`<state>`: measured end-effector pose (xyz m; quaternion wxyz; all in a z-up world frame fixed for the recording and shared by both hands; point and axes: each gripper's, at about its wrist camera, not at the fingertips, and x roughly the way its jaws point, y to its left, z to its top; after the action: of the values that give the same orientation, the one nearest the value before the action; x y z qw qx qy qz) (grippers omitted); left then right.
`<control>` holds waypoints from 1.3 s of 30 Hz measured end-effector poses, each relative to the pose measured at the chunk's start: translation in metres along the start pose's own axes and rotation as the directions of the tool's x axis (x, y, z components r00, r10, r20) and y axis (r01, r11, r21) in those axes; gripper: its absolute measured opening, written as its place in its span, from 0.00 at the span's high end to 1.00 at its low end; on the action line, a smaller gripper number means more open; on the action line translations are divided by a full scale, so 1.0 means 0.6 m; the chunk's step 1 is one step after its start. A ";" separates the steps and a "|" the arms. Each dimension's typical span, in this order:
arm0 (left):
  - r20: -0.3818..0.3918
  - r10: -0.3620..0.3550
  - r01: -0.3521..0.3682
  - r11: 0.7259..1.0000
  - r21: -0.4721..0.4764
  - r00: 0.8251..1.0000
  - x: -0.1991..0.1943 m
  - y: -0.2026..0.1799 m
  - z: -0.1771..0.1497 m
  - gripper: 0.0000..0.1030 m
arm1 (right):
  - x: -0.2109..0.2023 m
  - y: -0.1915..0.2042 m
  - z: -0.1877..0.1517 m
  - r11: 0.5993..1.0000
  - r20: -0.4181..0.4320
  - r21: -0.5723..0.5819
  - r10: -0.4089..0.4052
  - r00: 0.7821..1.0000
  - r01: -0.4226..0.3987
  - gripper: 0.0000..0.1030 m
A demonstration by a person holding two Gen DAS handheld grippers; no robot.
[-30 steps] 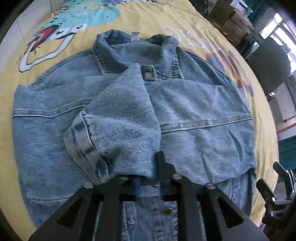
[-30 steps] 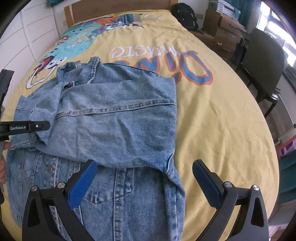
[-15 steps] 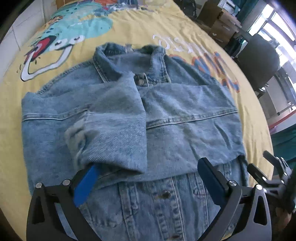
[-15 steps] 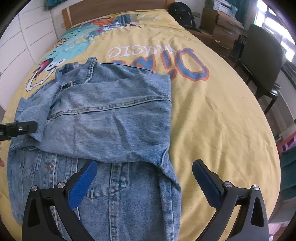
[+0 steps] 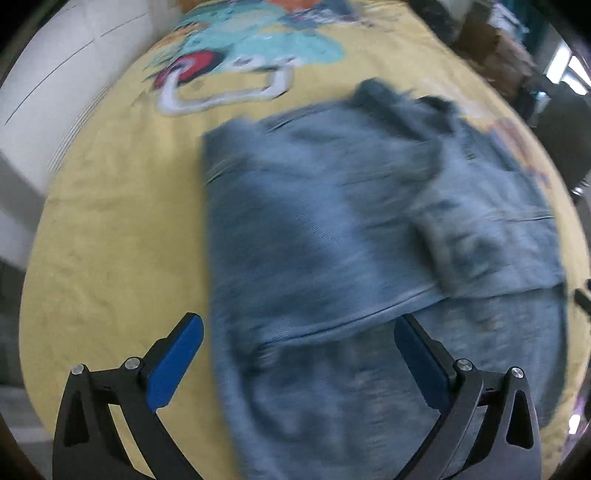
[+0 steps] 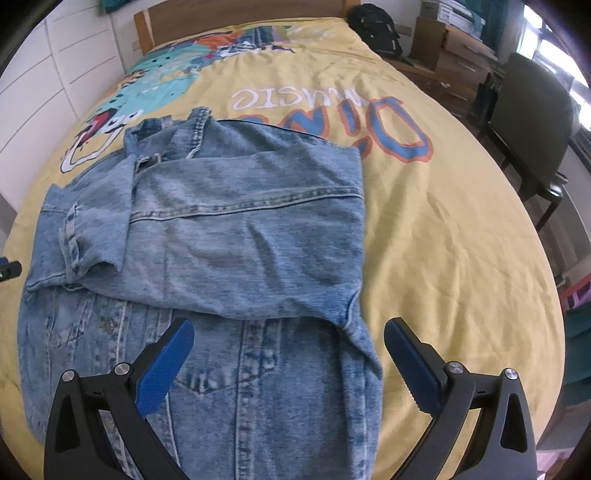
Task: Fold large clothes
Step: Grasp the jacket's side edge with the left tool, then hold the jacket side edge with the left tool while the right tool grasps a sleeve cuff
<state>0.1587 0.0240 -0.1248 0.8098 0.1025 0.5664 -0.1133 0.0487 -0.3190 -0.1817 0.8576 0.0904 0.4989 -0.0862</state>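
A light blue denim jacket lies flat on the yellow bedspread, collar toward the headboard, both sleeves folded across its chest. In the left wrist view the jacket is blurred. My left gripper is open and empty, hovering over the jacket's left lower edge. Its tip shows at the left edge of the right wrist view. My right gripper is open and empty above the jacket's lower front near its right side seam.
The bedspread carries a cartoon print and the letters. A wooden headboard stands at the far end, white panelled wall on the left. A dark chair, cardboard boxes and a black backpack stand on the right.
My left gripper let go of the left sleeve, opened, and swung left toward the jacket's left edge. The sleeve now lies folded on the chest. My right gripper stayed open, nearly still.
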 end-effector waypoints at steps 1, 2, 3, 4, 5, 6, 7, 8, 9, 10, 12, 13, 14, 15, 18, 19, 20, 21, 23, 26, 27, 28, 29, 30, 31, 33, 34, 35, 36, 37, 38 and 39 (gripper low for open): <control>-0.011 0.010 -0.010 1.000 -0.015 1.000 0.007 0.012 -0.008 0.01 | 0.001 0.004 0.001 1.000 -0.001 -0.005 0.000 1.000 0.000 0.00; -0.030 0.018 -0.019 0.999 -0.034 0.999 0.018 0.028 -0.019 0.01 | 0.001 0.010 0.001 1.000 -0.004 -0.014 0.001 1.000 -0.001 0.00; -0.040 0.018 -0.020 0.999 -0.046 0.999 0.025 0.035 -0.025 0.01 | 0.003 0.013 0.001 1.000 -0.006 -0.018 0.001 1.000 -0.001 0.00; -0.050 0.015 -0.017 0.998 -0.056 0.999 0.033 0.040 -0.031 0.02 | 0.004 0.016 0.000 1.000 -0.009 -0.023 0.000 1.000 0.000 0.00; -0.057 0.008 -0.012 0.998 -0.063 0.998 0.042 0.043 -0.038 0.02 | 0.005 0.021 0.000 1.000 -0.013 -0.030 0.000 1.000 0.000 0.00; -0.057 0.005 -0.009 0.998 -0.065 0.998 0.047 0.043 -0.041 0.03 | 0.007 0.025 -0.001 0.999 -0.017 -0.037 0.001 1.000 -0.002 0.00; -0.051 0.004 -0.007 0.998 -0.067 0.999 0.053 0.046 -0.043 0.09 | 0.008 0.029 -0.002 0.999 -0.022 -0.042 0.004 1.000 -0.005 0.00; -0.039 0.006 -0.009 0.997 -0.070 0.999 0.057 0.044 -0.044 0.13 | 0.009 0.033 -0.003 0.999 -0.027 -0.045 0.006 1.000 -0.008 0.00; -0.040 0.005 -0.008 0.997 -0.072 0.999 0.062 0.044 -0.043 0.25 | 0.011 0.037 -0.005 0.999 -0.032 -0.046 0.008 0.999 -0.010 0.00; -0.046 -0.001 -0.002 0.997 -0.075 0.999 0.068 0.044 -0.041 0.30 | 0.013 0.041 -0.006 0.999 -0.037 -0.047 0.010 0.999 -0.012 0.00; -0.056 -0.019 0.014 0.996 -0.084 0.998 0.081 0.041 -0.038 0.31 | 0.018 0.051 -0.010 0.998 -0.049 -0.057 0.008 0.999 -0.011 0.00; -0.053 -0.019 0.015 0.997 -0.082 0.998 0.085 0.041 -0.035 0.33 | 0.020 0.057 -0.011 0.998 -0.056 -0.066 0.007 0.998 -0.010 0.00; -0.047 -0.018 0.014 0.997 -0.075 0.999 0.087 0.039 -0.033 0.34 | 0.022 0.063 -0.012 0.997 -0.060 -0.073 0.006 0.998 -0.011 0.00; -0.038 -0.022 0.020 0.998 -0.062 0.999 0.087 0.036 -0.032 0.41 | 0.024 0.069 -0.013 0.997 -0.065 -0.082 0.006 0.998 -0.012 0.00; -0.020 -0.042 0.041 0.998 -0.052 0.999 0.085 0.037 -0.028 0.70 | 0.031 0.092 -0.011 0.994 -0.076 -0.113 0.004 0.997 -0.013 0.00; -0.016 -0.035 0.034 0.998 -0.055 0.999 0.084 0.040 -0.027 0.82 | 0.032 0.100 -0.010 0.992 -0.078 -0.122 0.005 0.997 -0.014 0.00; -0.010 -0.037 0.037 0.997 -0.066 0.999 0.079 0.046 -0.026 0.83 | 0.034 0.109 -0.007 0.991 -0.080 -0.132 0.007 0.997 -0.017 0.00; -0.005 -0.069 0.069 0.994 -0.087 0.998 0.074 0.058 -0.028 0.84 | 0.035 0.121 -0.003 0.989 -0.079 -0.145 0.010 0.997 -0.021 0.00; 0.016 -0.110 0.112 0.986 -0.121 0.994 0.061 0.085 -0.030 0.86 | 0.034 0.142 0.008 0.985 -0.073 -0.171 0.018 0.997 -0.030 0.00; 0.019 -0.133 0.135 0.981 -0.143 0.991 0.062 0.106 -0.041 0.87 | 0.027 0.182 0.028 0.976 -0.051 -0.212 0.040 0.998 -0.050 0.00; 0.012 -0.137 0.137 0.980 -0.146 0.990 0.067 0.110 -0.042 0.87 | 0.024 0.194 0.033 0.973 -0.045 -0.223 0.049 0.998 -0.058 0.00; 0.013 -0.139 0.139 0.979 -0.151 0.990 0.069 0.110 -0.044 0.87 | 0.021 0.210 0.039 0.969 -0.038 -0.238 0.059 0.998 -0.067 0.00; 0.012 -0.138 0.138 0.978 -0.154 0.990 0.072 0.110 -0.046 0.87 | 0.019 0.229 0.047 0.963 -0.030 -0.257 0.071 0.997 -0.077 0.00; 0.011 -0.131 0.131 0.980 -0.149 0.991 0.068 0.107 -0.045 0.87 | 0.019 0.249 0.054 0.957 -0.023 -0.278 0.082 0.996 -0.085 0.00; 0.011 -0.125 0.125 0.981 -0.146 0.992 0.066 0.107 -0.046 0.87 | 0.020 0.264 0.059 0.952 -0.018 -0.294 0.086 0.996 -0.087 0.00; 0.009 -0.114 0.114 0.984 -0.140 0.993 0.066 0.098 -0.039 0.87 | 0.029 0.303 0.070 0.942 -0.019 -0.324 0.089 0.996 -0.090 0.00; 0.009 -0.114 0.115 0.984 -0.137 0.993 0.066 0.098 -0.040 0.87 | 0.037 0.324 0.078 0.937 -0.027 -0.334 0.097 0.995 -0.101 0.00; 0.009 -0.116 0.116 0.984 -0.135 0.993 0.067 0.096 -0.044 0.87 | 0.045 0.342 0.083 0.933 -0.041 -0.342 0.103 0.994 -0.111 0.00; 0.008 -0.118 0.118 0.984 -0.131 0.993 0.070 0.093 -0.039 0.86 | 0.060 0.365 0.090 0.928 -0.068 -0.352 0.106 0.992 -0.123 0.00; 0.007 -0.120 0.120 0.984 -0.130 0.993 0.076 0.085 -0.032 0.86 | 0.068 0.377 0.093 0.926 -0.078 -0.357 0.104 0.992 -0.125 0.01; 0.006 -0.121 0.121 0.985 -0.127 0.993 0.077 0.086 -0.033 0.86 | 0.082 0.397 0.097 0.923 -0.084 -0.366 0.093 0.992 -0.118 0.00; 0.005 -0.122 0.121 0.985 -0.122 0.993 0.078 0.085 -0.032 0.86 | 0.091 0.407 0.100 0.923 -0.086 -0.370 0.084 0.993 -0.110 0.00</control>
<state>0.1724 0.0749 -0.1730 0.8056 0.0183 0.5783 -0.1275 0.1840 -0.0997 -0.1834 0.8449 -0.0470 0.5300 0.0560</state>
